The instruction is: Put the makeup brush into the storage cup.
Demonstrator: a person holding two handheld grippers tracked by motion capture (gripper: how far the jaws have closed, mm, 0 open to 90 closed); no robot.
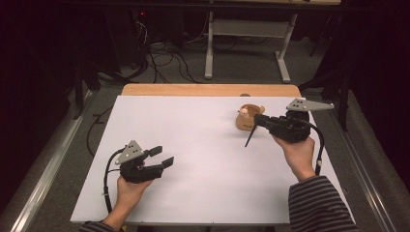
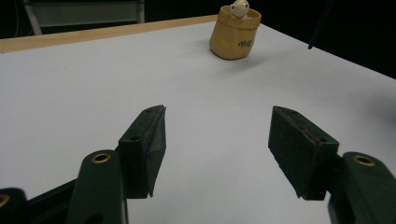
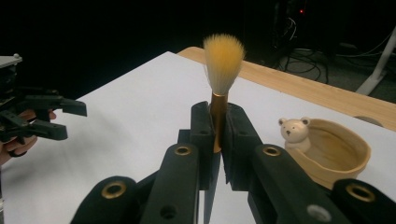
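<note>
Looking down from the high view, I see my right gripper (image 1: 263, 121) at about 2 o'clock on the white desk (image 1: 203, 159), just beside a small tan holder (image 1: 246, 118) with a bear figure on its rim. A dark pointed handle hangs out of the jaws toward the sheet. My left gripper (image 1: 162, 157) rests near 8 o'clock, well apart from everything. If I swing the right hand carelessly, I judge the gripper body could knock the light holder over.

From the left gripper view, the jaws stand spread wide with bare desk between them, and the holder (image 2: 235, 35) sits far off at 1 o'clock. Nothing is at risk here unless I sweep across.

From the right gripper view, the jaws are pressed onto the brush (image 3: 220, 88) at its gold ferrule, bristles upright, the holder (image 3: 331, 151) near at 3 o'clock. The grip is narrow and on smooth metal, so I judge the brush may pivot or slide if the tip catches the rim, and a tilted brush would miss the opening.
</note>
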